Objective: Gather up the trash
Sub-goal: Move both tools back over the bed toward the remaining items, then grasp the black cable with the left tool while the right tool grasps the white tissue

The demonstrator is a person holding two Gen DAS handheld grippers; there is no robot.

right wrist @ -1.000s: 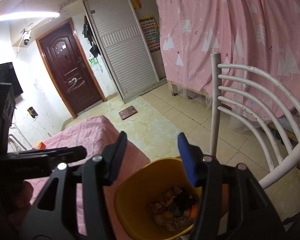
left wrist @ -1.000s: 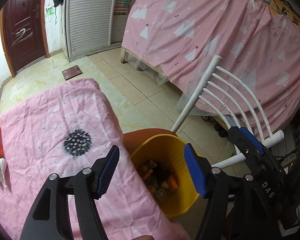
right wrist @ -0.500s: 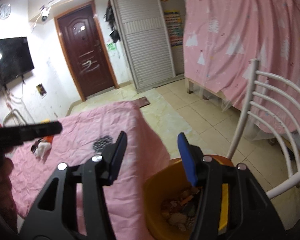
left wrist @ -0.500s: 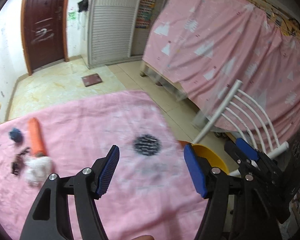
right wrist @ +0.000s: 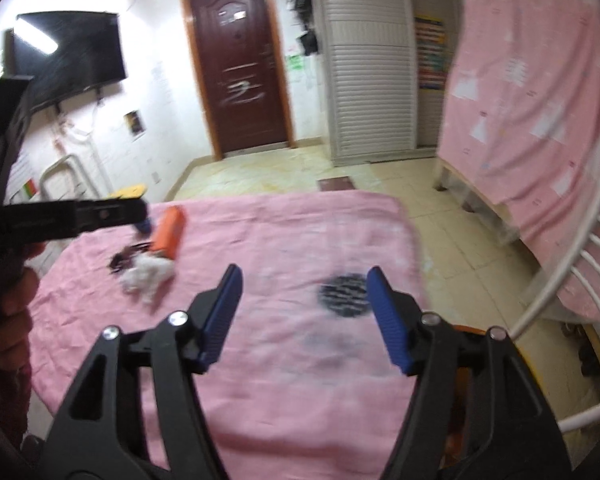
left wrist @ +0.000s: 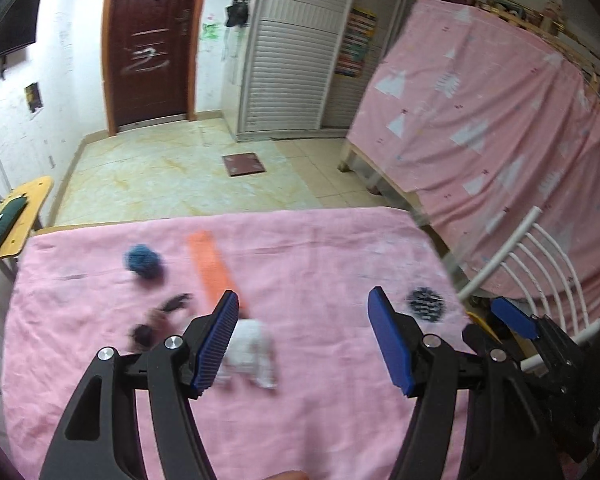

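Our left gripper (left wrist: 302, 344) hangs over the pink-covered table (left wrist: 340, 420) with its jaws spread and nothing between them. The trash lies ahead of it and toward its left finger: a crumpled white wad (left wrist: 252, 350) sits just beyond and partly behind that left blue pad (left wrist: 216, 344), a flat orange piece (left wrist: 210, 268) stretches away from the wad farther ahead, a blue ball of fluff (left wrist: 142, 260) lies to the left of the orange piece, and some dark scraps (left wrist: 156, 320) are left of the wad, near the finger. All of it is blurred, so we cannot tell finer detail. Our right gripper (right wrist: 306, 320) also stands spread with nothing between its fingers; its jaws have just been opening. From it the same trash lies well ahead and far to the left, the white wad nearest, the orange piece behind it. Ahead of the right gripper and slightly right, a dark round patch (right wrist: 346, 294) marks the cloth. To its right stands a white chair (right wrist: 580, 288), and low behind its right finger an orange-yellow bin rim (right wrist: 524, 356) shows, close to the table's edge.
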